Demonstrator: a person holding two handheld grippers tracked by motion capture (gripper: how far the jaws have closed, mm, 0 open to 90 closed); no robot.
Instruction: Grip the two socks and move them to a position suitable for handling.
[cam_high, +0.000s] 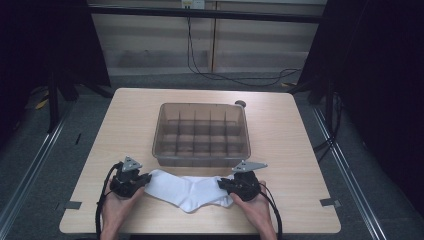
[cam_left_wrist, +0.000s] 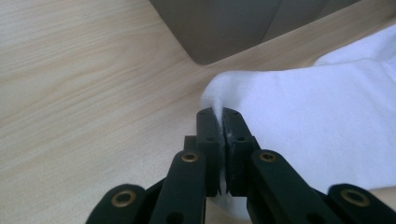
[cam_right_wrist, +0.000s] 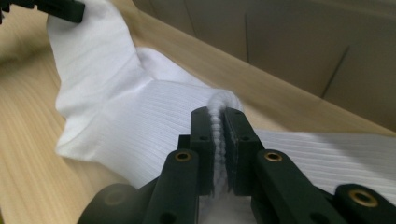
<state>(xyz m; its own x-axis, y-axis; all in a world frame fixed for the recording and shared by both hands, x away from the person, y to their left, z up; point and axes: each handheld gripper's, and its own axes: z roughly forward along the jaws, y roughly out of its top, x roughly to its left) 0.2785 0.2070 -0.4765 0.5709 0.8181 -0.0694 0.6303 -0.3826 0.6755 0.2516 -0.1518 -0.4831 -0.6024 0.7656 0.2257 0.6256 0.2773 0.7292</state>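
Sock (cam_left_wrist: 327, 121) cut off at right edge; pinched fabric hidden between fingers (cam_left_wrist: 208, 135); box (cam_right_wrist: 299, 51) cropped at top.

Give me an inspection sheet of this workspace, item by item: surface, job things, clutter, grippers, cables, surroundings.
Surface: light wooden table, bare around the work.
Job's things: white ribbed fabric sock lying flat at the near edge; translucent grey plastic divided bin behind it, compartments look empty.
Clutter: small dark round object by the bin's far right corner.
Grippers: left gripper shut on one sock end, right gripper shut on the other.
Cables: black cable trailing from each gripper; black wire on the floor.
Surroundings: grey carpet floor, dark curtains either side.
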